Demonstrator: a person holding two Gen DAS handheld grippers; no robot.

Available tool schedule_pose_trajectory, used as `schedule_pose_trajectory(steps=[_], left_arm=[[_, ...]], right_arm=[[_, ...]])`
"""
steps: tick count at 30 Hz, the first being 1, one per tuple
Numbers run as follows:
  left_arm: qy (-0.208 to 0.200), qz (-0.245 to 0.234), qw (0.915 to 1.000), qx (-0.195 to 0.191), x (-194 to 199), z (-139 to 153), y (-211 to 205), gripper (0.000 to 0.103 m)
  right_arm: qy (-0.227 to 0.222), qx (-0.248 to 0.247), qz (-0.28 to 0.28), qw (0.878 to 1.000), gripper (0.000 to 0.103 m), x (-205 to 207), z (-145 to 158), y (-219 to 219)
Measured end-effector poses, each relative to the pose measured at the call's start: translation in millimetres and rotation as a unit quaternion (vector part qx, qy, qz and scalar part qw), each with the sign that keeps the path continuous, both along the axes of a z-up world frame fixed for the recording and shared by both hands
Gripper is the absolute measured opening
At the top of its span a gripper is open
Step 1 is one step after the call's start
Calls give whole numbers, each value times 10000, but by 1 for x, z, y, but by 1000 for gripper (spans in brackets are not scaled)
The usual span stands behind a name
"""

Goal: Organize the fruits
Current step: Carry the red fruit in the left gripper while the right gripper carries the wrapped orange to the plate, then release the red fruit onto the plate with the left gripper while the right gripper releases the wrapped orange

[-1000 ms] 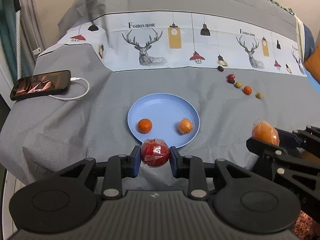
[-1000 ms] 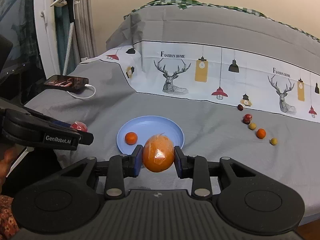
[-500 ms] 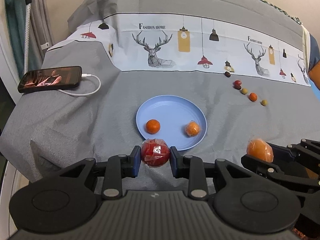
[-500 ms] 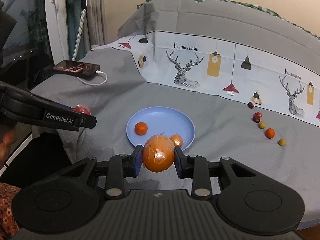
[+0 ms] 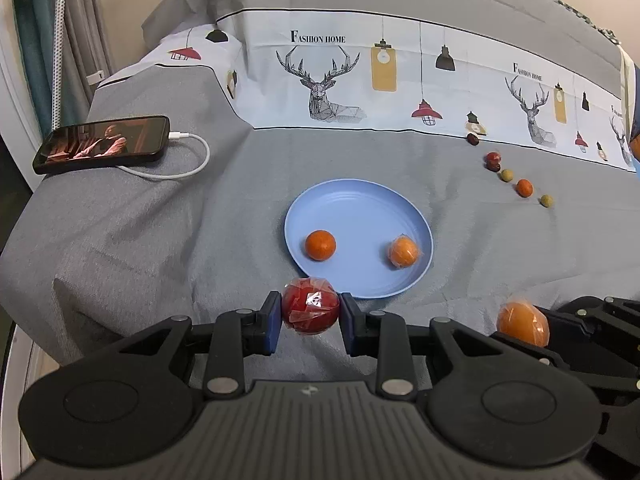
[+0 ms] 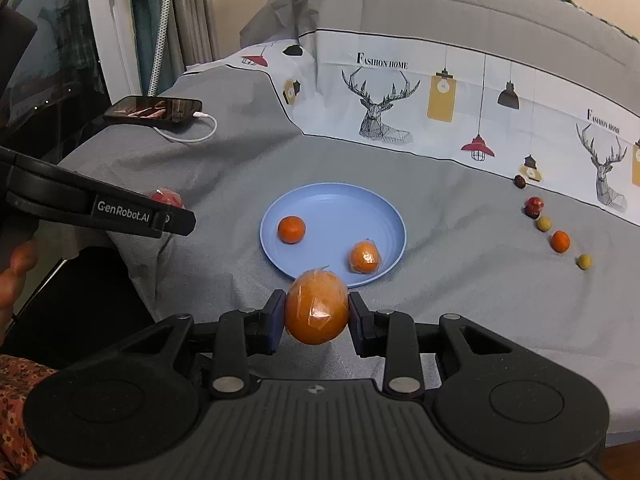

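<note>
Grey bedspread (image 5: 160, 240); shiny, seemingly film-wrapped red fruit (image 5: 310, 311), orange fruit (image 6: 316, 307)

"FASHION HOME" in black capitals, printed on the white patterned band of the grey bedspread (image 5: 440, 92), above the line-drawn deer head (image 5: 320, 84). Same words repeat further right on that band, above a second deer (image 5: 534, 110), smaller and partly readable only. In the right wrist view the same print shows again on the band, "FASHION HOME" above the left deer (image 6: 380, 108) and once more near the right edge.

"GenRobot.AI" in white letters on the black side of the left gripper's finger (image 6: 124, 213), seen from the right wrist view.

Small white sticker on the plastic-wrapped red fruit (image 5: 311, 311): print too small to read. Phone screen (image 5: 102, 148): no legible text.
</note>
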State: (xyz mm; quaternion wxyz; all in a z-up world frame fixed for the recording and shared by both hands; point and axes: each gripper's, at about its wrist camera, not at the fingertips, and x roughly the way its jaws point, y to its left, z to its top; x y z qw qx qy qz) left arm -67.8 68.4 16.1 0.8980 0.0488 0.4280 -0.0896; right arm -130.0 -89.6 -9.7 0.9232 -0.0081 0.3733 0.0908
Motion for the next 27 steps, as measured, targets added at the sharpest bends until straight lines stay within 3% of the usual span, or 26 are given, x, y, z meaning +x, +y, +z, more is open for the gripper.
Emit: schedule_pose_trajectory(steps=[15, 27], left_arm=[[-39, 110, 9999, -89, 60, -1, -12, 34], [414, -32, 9991, 120, 133, -43, -31, 34]], right_arm=[[259, -11, -75, 9996, 34, 54, -18, -4], [412, 4, -27, 9991, 34, 134, -52, -6]])
